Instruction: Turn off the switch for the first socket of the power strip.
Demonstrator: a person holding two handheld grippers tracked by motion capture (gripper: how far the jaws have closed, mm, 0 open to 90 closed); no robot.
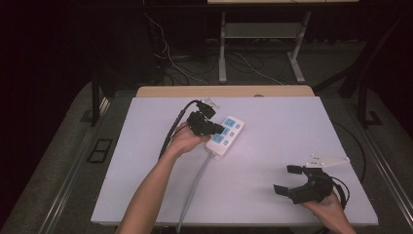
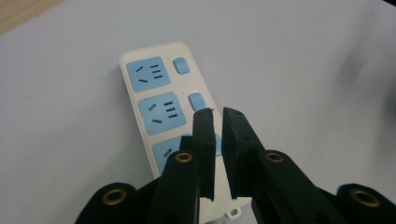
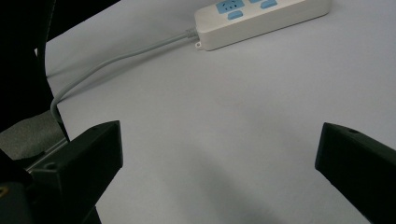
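White plastic with three pale blue sockets and three blue switches, the power strip (image 1: 226,134) lies flat on the light table (image 1: 272,146), directly under and ahead of the left gripper (image 1: 217,129). In the left gripper view its two black jaws stand almost together, a thin slit between them and nothing caught in it, their tips hanging over the strip's switch column, just short of the middle switch (image 2: 196,100) and covering part of the nearest one; whether they touch the strip cannot be told. The farthest switch (image 2: 180,65) and the two sockets beyond the jaws lie uncovered. A grey cord (image 1: 192,187) runs from the strip's near end back beside the person's left forearm to the table edge. Well apart, at the near right corner of the table, the right gripper (image 1: 286,179) rests in the right hand with its jaws spread wide and empty, bare tabletop between them, the strip well ahead of it.
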